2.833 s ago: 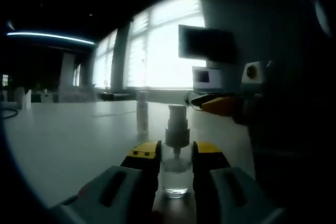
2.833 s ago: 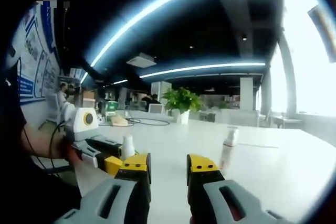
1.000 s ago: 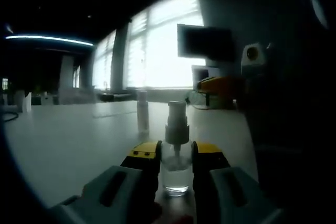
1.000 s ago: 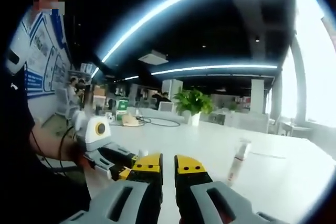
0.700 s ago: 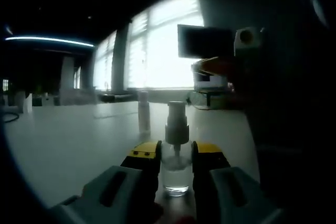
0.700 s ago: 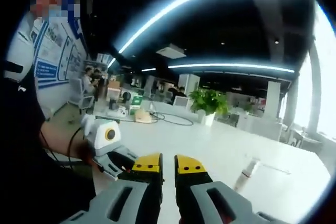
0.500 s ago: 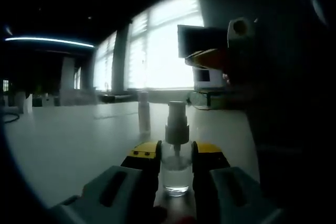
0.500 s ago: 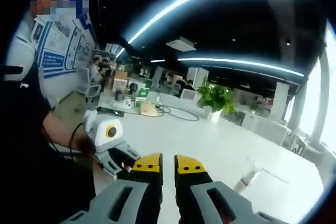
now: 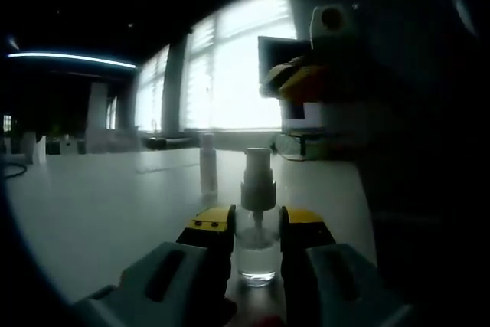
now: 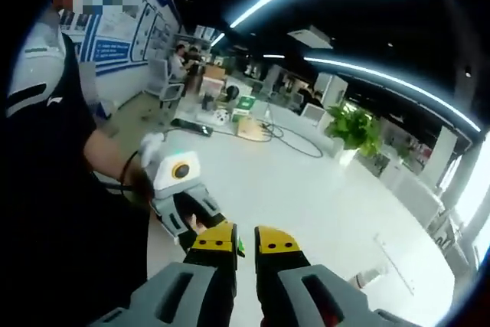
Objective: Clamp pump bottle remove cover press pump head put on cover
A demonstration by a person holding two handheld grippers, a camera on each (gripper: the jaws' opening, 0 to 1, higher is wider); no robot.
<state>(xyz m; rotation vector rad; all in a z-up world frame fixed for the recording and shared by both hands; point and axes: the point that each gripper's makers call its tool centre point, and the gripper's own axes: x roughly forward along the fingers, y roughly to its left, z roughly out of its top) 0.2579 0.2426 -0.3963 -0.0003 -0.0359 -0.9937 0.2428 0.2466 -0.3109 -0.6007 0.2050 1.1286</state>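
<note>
Left gripper view: my left gripper [image 9: 256, 235] has its two yellow-tipped jaws closed against the sides of the pump bottle [image 9: 256, 246], low in the centre of the frame. The bottle is clear, stands upright on the white table [image 9: 92, 204], and its base touches the tabletop. Its pump head [image 9: 258, 178] is bare and rises above the jaw tips. A tall, slim white piece [image 9: 207, 162] stands upright on the table further back, just left of the pump head and well apart from it; whether it is the cover or a second bottle, I cannot tell against the bright windows [image 9: 230, 67]. A dark monitor [image 9: 279, 55] sits at upper right of centre.

My right gripper [image 9: 295, 82] enters the same view at upper right, above the pump head and not touching it.

Right gripper view: the right gripper [image 10: 245, 239] sits at bottom centre, jaws nearly together with only a thin gap, nothing visible between them. The left gripper [image 10: 187, 212] lies just left of the jaw tips, its back towards the camera. A small white bottle-like object [image 10: 366, 277] sits on the table at lower right. A potted plant [image 10: 356, 132] stands at right of centre.
</note>
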